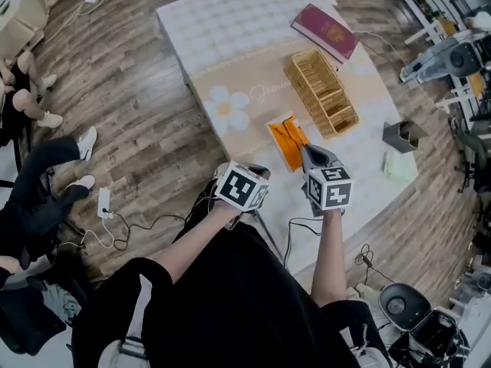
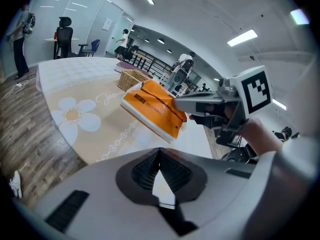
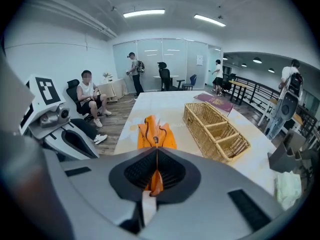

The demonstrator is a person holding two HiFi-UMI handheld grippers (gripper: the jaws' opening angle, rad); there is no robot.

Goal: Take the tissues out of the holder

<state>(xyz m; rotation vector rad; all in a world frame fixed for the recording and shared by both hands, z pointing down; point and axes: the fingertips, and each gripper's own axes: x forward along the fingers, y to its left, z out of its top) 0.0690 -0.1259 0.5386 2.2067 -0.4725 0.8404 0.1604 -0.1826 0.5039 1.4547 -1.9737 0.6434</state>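
The orange tissue pack (image 1: 288, 142) is clamped by its edge in the right gripper (image 3: 156, 159), already outside the wicker holder (image 1: 322, 90), at the holder's seven o'clock. The left gripper (image 2: 160, 151) is closed on nothing. Only setting the pack down seems left.

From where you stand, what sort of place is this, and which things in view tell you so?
Probably an open-plan office or lab: glass partition walls, an office chair and strip lights overhead.
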